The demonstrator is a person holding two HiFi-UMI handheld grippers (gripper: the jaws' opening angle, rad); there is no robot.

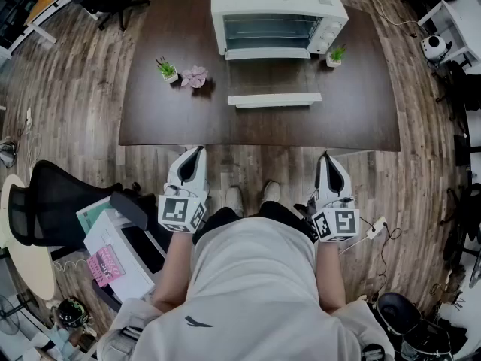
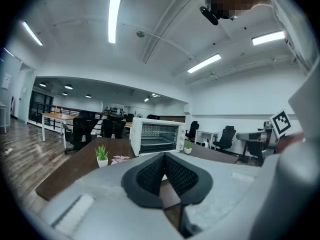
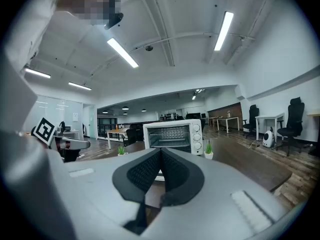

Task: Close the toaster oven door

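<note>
Oven: the white toaster oven [image 1: 278, 13] is sitting at the far side of the brown table [image 1: 150, 122].
Door: the oven door [image 1: 274, 100] is hanging wide open, lying flat and pointing at the person.
Left tongs: the left gripper [image 1: 198, 153] is hovering by the table's near edge, jaws pressing together, holding nothing.
Right tongs: the right gripper [image 1: 328, 158] is hovering there too, jaws pressing together, holding nothing.

- Toaster oven [image 1: 278, 10] stands at the far centre of the desk [image 1: 165, 119], its door [image 1: 274, 100] lowered toward the near edge.
- Potted plant [image 1: 167, 70] and flower [image 1: 195, 76] sit left of the oven; small plant [image 1: 335, 56] sits just beside its right.
</note>
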